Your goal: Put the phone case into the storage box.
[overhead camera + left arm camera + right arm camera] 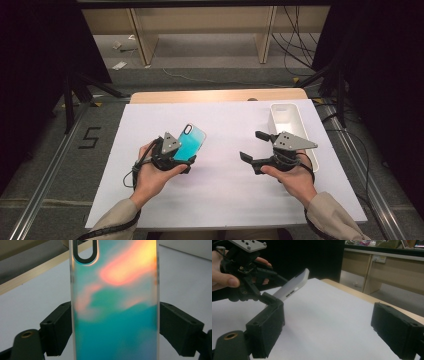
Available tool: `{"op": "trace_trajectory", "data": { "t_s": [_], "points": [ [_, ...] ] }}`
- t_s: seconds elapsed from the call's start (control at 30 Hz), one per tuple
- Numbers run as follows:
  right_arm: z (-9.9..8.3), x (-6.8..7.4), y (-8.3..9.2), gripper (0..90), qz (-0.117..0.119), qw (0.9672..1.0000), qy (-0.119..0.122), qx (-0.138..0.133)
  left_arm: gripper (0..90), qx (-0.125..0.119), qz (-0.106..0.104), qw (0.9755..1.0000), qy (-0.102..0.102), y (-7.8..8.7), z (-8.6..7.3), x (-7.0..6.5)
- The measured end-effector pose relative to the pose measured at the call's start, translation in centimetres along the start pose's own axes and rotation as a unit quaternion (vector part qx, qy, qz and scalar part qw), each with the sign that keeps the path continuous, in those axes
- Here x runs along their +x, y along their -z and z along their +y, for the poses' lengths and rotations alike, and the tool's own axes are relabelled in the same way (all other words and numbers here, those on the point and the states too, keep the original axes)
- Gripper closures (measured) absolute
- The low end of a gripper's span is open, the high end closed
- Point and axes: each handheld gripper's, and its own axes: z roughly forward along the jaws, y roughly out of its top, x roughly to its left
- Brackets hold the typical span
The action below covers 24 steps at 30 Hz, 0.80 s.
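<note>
The left gripper has its black jaws clamped on the long edges of a teal, iridescent plastic phone case, holding it tilted up off the white sheet-covered table. The right gripper hovers apart with jaws spread around nothing, beside a white rectangular plastic bin.
</note>
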Motion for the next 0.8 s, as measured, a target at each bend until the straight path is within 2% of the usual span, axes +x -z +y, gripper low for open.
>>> {"op": "trace_trajectory", "data": {
  "t_s": [0.8],
  "points": [
    [0.8, 0.0, -2.0, 11.6, 0.006, 0.9999, -0.005, -0.008, 16.9, -0.006, -0.017, 0.9996, -0.02, -1.1, 0.9, -2.0]
  ]
}}
